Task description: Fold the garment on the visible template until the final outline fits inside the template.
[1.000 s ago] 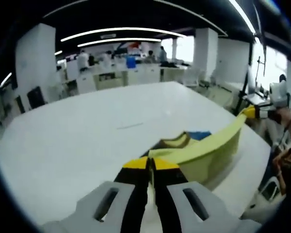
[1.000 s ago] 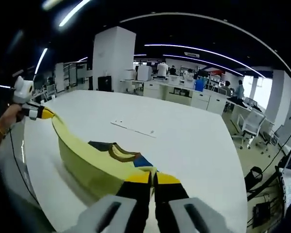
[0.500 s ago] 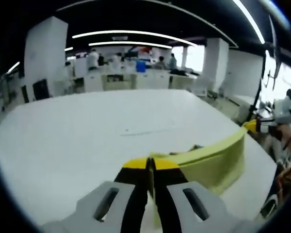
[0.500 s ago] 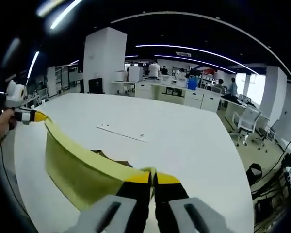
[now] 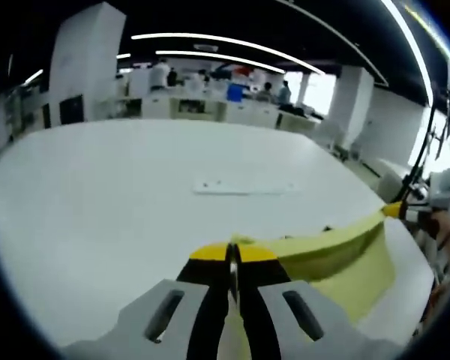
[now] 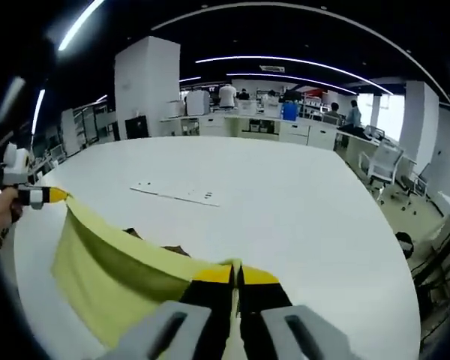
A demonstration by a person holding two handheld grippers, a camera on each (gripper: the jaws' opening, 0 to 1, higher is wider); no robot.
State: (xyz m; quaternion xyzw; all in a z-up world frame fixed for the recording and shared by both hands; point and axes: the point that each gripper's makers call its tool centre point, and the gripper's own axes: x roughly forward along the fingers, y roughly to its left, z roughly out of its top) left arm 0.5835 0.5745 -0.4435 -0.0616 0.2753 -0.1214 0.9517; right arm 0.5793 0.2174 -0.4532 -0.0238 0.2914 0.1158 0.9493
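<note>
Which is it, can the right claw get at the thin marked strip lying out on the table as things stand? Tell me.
Probably not yet. The right claw is shut on the yellow garment, stretched taut to the left claw. The strip lies bare on the white table, well ahead.

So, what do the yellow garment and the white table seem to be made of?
The yellow garment looks like thin, soft woven or knit fabric with a matte finish: it hangs and sags between the right gripper and the left gripper, both shut on its edge. The white table looks hard and smooth, perhaps laminate, since it shows a faint sheen; the exact material stays uncertain.
</note>
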